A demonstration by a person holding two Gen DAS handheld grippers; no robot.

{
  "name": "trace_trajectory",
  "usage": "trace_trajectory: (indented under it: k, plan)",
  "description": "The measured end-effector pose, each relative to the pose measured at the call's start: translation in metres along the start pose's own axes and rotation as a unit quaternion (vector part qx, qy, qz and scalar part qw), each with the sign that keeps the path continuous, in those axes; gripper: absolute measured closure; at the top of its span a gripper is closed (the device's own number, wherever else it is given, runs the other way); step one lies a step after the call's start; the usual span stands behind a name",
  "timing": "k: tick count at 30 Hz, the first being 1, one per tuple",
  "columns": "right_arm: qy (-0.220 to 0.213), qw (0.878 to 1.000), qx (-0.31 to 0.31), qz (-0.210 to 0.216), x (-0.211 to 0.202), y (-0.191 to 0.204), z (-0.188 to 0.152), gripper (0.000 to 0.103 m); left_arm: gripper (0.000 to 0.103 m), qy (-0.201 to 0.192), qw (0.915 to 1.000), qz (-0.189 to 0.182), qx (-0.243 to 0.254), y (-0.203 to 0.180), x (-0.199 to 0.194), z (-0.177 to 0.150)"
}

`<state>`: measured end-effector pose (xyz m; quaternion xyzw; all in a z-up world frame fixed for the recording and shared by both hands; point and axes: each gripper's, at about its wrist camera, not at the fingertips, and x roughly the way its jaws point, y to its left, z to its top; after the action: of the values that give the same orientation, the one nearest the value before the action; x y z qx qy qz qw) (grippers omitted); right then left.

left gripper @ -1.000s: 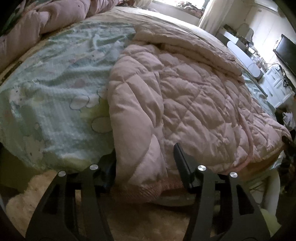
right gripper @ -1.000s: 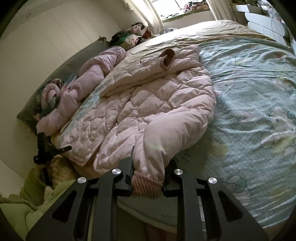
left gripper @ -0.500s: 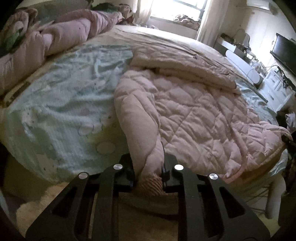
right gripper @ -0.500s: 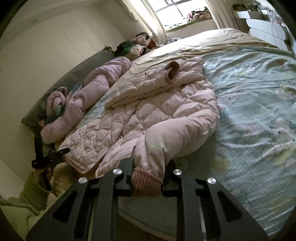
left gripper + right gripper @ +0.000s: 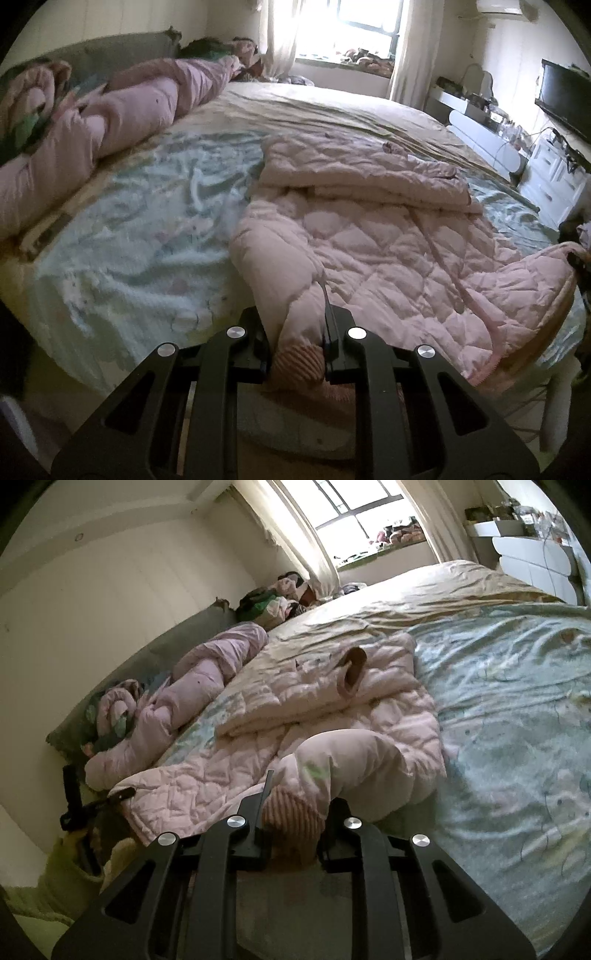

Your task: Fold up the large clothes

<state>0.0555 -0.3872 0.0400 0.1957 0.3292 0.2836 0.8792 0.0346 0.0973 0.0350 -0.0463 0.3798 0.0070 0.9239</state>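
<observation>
Pale pink quilted padded jacket (image 5: pixel 388 236) lying spread on the bed (image 5: pixel 140 229), which carries a light blue-green printed sheet; no brand, label or legible writing shows in either view.

Left wrist view: the left gripper (image 5: pixel 295 347), at lower centre, has just been closing and is clamped on one sleeve of the jacket near its pink ribbed knit cuff (image 5: pixel 299 362), the sleeve running up and left from the jaws. The jacket body fills the centre and right of the frame. Only this view shows the dark flat television screen (image 5: pixel 565 99) at upper right and the white drawer units (image 5: pixel 546 177) below it.

Right wrist view: the right gripper (image 5: pixel 291 827), at lower centre, is clamped on the other sleeve at its own ribbed cuff (image 5: pixel 291 812), the sleeve arching to the right behind the jaws. Only this view shows the jacket's brown-lined hood opening (image 5: pixel 352 672) at centre, and the other black gripper (image 5: pixel 92 801) at the left edge beside the jacket hem.

Both views show a rolled pink quilt (image 5: pixel 110 122) along the grey headboard and the bright window (image 5: pixel 369 517).
</observation>
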Motion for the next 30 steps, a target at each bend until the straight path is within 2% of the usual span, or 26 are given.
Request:
trace_trajectory:
  k: [13, 30]
  plan:
    - [-0.042, 0.999, -0.005, -0.016, 0.02, -0.003, 0.045, 0.087, 0.091, -0.036, 0.9985, 0.02, 0.035, -0.018, 0.007, 0.049]
    - [-0.079, 0.995, 0.002, -0.053, 0.051, -0.016, 0.099, 0.087, 0.091, -0.06, 0.9977, 0.001, 0.033, -0.014, 0.04, 0.112]
